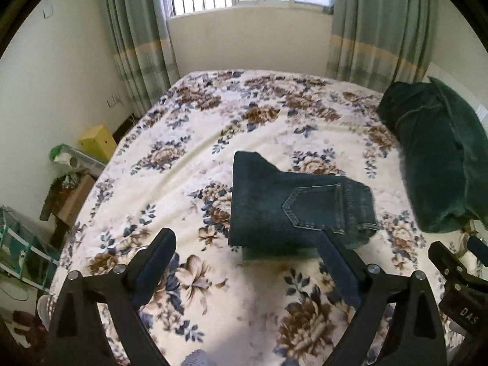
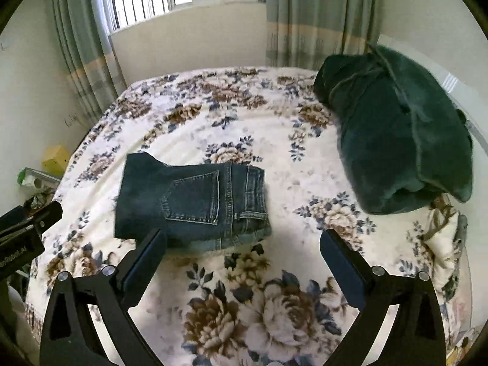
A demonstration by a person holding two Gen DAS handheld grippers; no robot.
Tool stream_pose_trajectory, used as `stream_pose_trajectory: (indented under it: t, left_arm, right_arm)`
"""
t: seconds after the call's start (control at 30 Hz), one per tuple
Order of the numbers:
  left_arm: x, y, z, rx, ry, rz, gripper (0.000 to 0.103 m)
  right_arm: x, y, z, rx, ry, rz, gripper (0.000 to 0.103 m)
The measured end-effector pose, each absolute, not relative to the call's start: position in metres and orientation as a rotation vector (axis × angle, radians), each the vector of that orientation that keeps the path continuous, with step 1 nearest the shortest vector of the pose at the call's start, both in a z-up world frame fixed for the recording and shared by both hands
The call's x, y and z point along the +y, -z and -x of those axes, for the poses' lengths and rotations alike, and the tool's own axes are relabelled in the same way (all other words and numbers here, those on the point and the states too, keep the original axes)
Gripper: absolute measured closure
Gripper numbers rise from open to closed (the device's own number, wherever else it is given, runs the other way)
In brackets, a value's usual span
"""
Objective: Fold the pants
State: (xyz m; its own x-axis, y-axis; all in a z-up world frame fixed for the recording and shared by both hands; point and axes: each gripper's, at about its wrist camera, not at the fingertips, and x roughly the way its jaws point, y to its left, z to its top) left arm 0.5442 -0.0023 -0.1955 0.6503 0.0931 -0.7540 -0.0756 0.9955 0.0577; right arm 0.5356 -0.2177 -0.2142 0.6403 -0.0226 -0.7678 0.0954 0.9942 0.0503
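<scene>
Dark blue jeans (image 1: pixel 286 210) lie folded into a compact stack on the floral bedspread (image 1: pixel 213 140), back pocket facing up, waistband to the right. They also show in the right wrist view (image 2: pixel 189 204). My left gripper (image 1: pixel 247 244) is open and empty, hovering just in front of the jeans' near edge. My right gripper (image 2: pixel 244 241) is open and empty, in front of the jeans and slightly to their right. The right gripper's body shows at the right edge of the left wrist view (image 1: pixel 457 274); the left gripper's body shows at the left edge of the right wrist view (image 2: pixel 24 231).
A dark green velvet pillow (image 2: pixel 396 134) lies at the bed's right side. A yellow box (image 1: pixel 97 141) and clutter on a low stand (image 1: pixel 70 183) sit beside the bed's left edge. Curtains and a window stand beyond the far end of the bed.
</scene>
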Motion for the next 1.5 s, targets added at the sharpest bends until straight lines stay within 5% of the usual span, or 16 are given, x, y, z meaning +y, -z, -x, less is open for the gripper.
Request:
stream_pose_trajectory:
  t: [0.67,1.5]
  left_arm:
    - [-0.032,0.037,-0.309,0.669,-0.101,0.006,0.008]
    - [-0.025,-0.012,-0.203,0.589,-0.153,0.010,0.000]
  right_arm:
    - [-0.259,0.007,-0.278,0.622,-0.040,-0.074,0.001]
    - [-0.253,-0.069,-0.148,0.549,-0.066,-0.032,0.000]
